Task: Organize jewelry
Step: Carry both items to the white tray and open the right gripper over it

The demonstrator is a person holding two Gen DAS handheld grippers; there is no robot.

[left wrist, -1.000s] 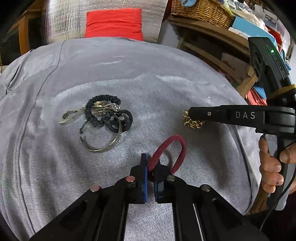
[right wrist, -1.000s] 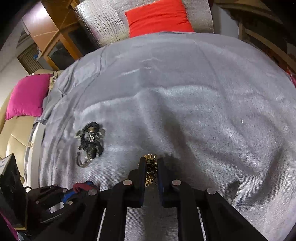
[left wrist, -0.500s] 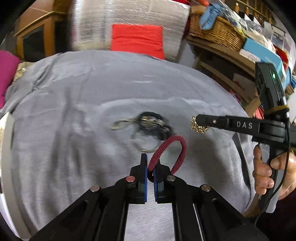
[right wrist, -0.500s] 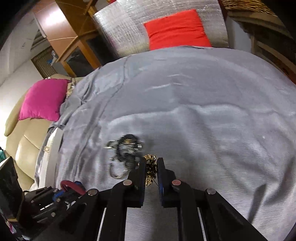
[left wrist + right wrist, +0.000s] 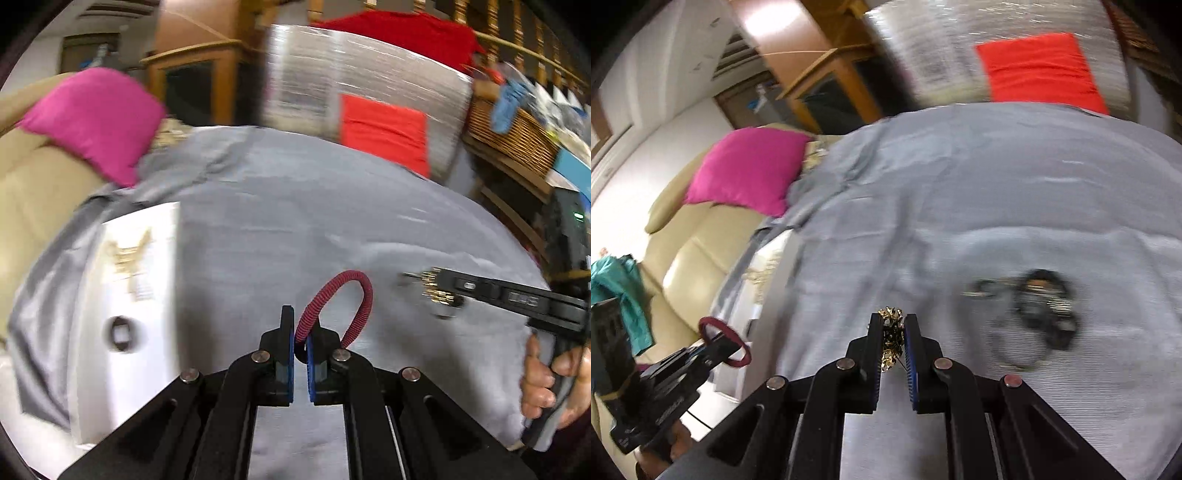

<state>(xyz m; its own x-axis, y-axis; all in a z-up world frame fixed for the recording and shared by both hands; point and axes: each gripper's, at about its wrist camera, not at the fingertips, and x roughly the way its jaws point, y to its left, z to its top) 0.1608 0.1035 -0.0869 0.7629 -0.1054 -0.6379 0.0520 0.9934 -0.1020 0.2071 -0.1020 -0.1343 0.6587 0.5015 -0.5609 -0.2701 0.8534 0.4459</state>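
The left gripper is nearly closed, its jaws pinching one end of a red cord bracelet whose loop arches up and to the right, clear of the grey cloth below. The right gripper is also clamped almost shut, on a small gold chain bunched between its blue-lined jaws; part of the chain pokes out past the tips. In the left view that gripper reaches in from the right, held by a hand, the gold cluster at its tip, well apart from the bracelet.

To the left on the cloth lies a white tray, blurred, with a dark ring on it and a gold piece farther back. In the right view a heap of dark jewelry, with a thin metal hoop among it, sits on the cloth to the right of the gripper, smeared by motion.

Beyond the cloth are a pink cushion on a beige sofa, a red cushion and a wicker basket.
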